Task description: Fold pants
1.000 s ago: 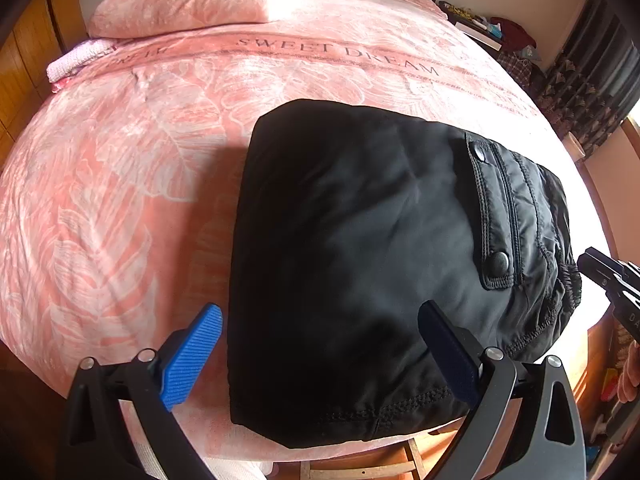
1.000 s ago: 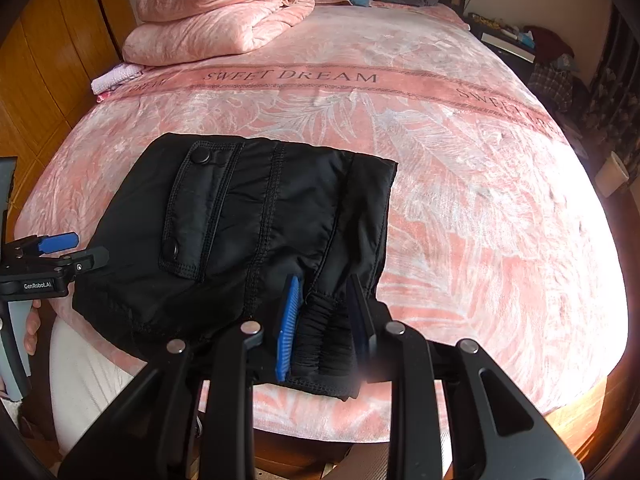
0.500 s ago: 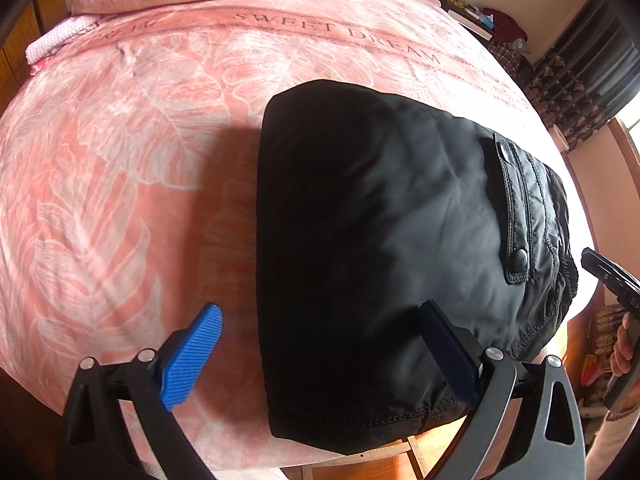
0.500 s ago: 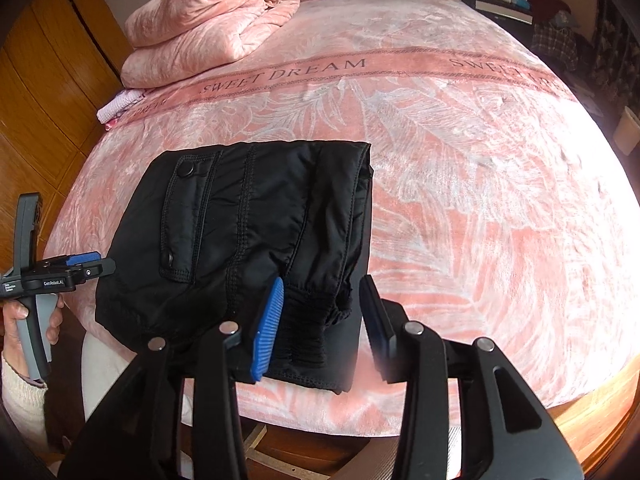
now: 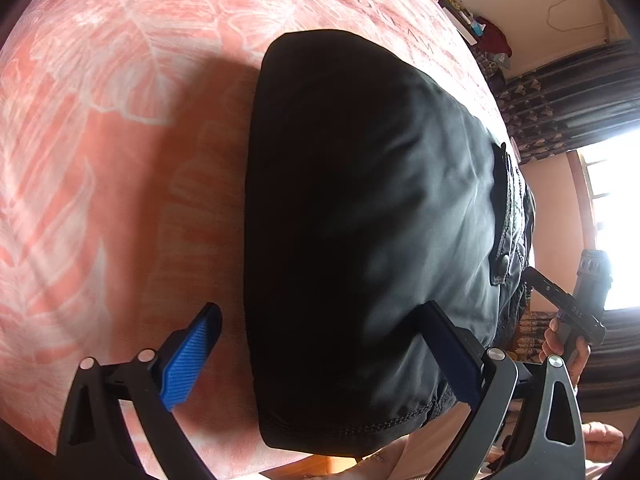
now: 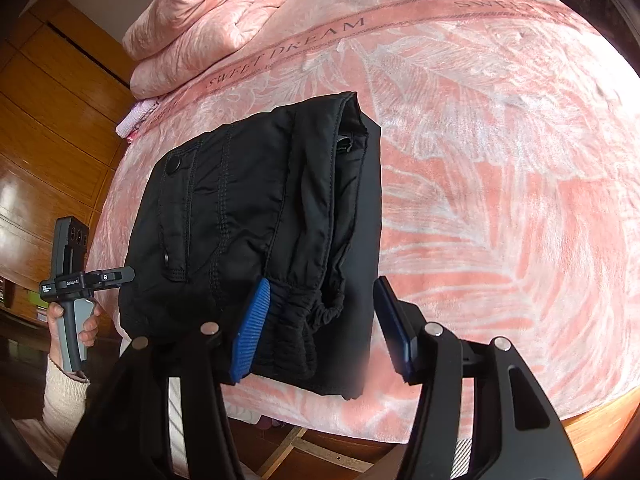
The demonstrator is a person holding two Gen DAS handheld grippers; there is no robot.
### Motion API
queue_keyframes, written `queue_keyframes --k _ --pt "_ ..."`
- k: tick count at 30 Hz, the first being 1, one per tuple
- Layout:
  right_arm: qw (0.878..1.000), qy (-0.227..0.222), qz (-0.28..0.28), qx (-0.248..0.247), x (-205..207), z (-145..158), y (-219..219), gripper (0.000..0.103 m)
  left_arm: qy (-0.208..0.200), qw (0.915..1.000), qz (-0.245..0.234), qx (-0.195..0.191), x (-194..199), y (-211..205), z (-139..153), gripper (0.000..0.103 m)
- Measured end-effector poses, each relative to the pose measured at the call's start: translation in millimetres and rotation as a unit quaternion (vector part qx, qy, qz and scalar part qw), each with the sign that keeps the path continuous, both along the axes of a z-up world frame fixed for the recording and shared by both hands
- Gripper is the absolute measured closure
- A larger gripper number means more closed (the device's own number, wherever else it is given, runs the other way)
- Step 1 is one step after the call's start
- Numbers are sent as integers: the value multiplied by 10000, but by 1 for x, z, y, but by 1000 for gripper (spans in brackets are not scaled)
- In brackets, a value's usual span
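The black pants [image 5: 360,208] lie folded into a compact rectangle at the near edge of the pink bed [image 5: 100,140]. In the right wrist view the pants [image 6: 256,216] show a snap pocket and the elastic cuffs at the near end. My left gripper [image 5: 320,356] is open, its blue pads [image 5: 188,356] wide apart astride the pants' near left corner, holding nothing. My right gripper [image 6: 320,332] is open, jaws either side of the cuffs without gripping them. The left gripper also shows in the right wrist view [image 6: 100,276], at the pants' left side.
A rolled pink blanket [image 6: 208,20] lies at the far side of the bed [image 6: 500,160]. Wooden wardrobe panels [image 6: 48,128] stand to the left. Dark curtains [image 5: 560,92] and a bright window [image 5: 612,200] are to the right. The bed's wooden frame [image 6: 600,420] shows below.
My right gripper has opened and let go of the cuff end. Both grippers have come lower and closer to the pants. The left gripper stayed open.
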State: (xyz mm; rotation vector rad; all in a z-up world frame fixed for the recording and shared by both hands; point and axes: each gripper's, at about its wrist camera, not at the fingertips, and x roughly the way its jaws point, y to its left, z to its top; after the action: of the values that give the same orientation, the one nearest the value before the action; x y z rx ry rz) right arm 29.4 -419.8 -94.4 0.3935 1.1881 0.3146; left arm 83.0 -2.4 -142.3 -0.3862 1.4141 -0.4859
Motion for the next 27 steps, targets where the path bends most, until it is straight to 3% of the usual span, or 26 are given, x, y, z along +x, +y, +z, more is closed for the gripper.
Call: queue_keyframes --k 5,8,10,16,23,27 --pt "10000 45 0 75 3 -4 -4 42 336 9985 40 -421 9 -7 -12 3" --pt "9998 73 24 196 4 -5 -8 41 251 9995 -19 -207 10 -17 -10 3" --pt "9995 122 53 281 5 -9 -13 34 261 9995 -7 -174 11 -21 -8 3" --pt "9970 289 203 688 5 -22 -19 25 256 9994 30 -242 13 -20 -8 3" --pt "9853 695 78 1560 8 -51 -27 19 455 9983 75 -359 16 -16 -21 3" --pt "9825 772 113 1692 8 -56 -24 14 567 9971 129 -481 18 -15 -28 3"
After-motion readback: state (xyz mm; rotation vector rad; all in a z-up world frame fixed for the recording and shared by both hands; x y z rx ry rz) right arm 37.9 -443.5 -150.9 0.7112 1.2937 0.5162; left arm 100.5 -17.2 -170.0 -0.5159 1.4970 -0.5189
